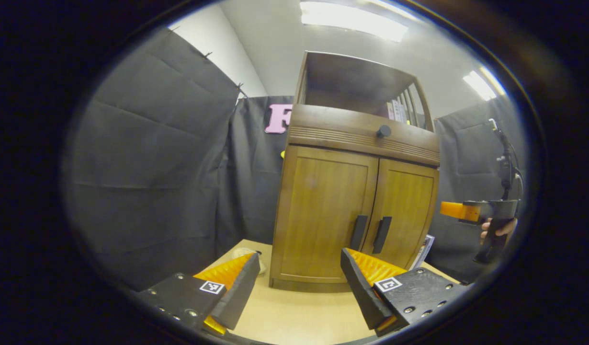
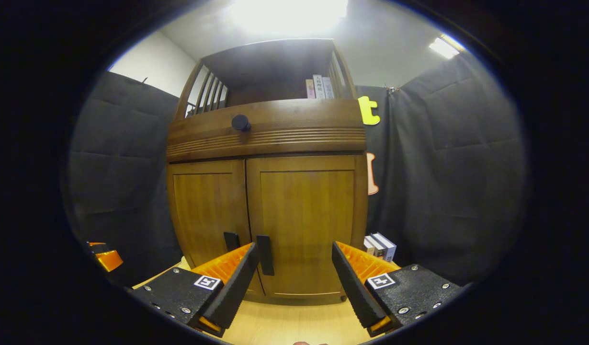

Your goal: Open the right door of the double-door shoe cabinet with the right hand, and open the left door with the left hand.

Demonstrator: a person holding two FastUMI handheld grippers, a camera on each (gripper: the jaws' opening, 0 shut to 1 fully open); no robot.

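A wooden shoe cabinet [image 1: 352, 201] [image 2: 266, 191] stands on a light wooden tabletop with both doors shut. Its left door [image 1: 323, 211] [image 2: 208, 211] and right door [image 1: 404, 206] [image 2: 306, 225] each carry a dark vertical handle near the middle seam: left handle [image 1: 358, 232] [image 2: 231, 239], right handle [image 1: 381, 235] [image 2: 265, 255]. My left gripper [image 1: 299, 282] is open, short of the cabinet's front. My right gripper [image 2: 292, 273] is open in front of the right door, its left finger close beside the right handle. In the left gripper view the right gripper [image 1: 471, 212] shows at far right, held by a hand [image 1: 498, 229].
A drawer with a round dark knob [image 1: 383, 131] [image 2: 240, 122] sits above the doors, with an open shelf holding books on top. More books [image 2: 380, 247] lie to the cabinet's right. A pale object [image 1: 246, 254] lies at the cabinet's left foot. Black cloth walls surround the table [image 1: 299, 316].
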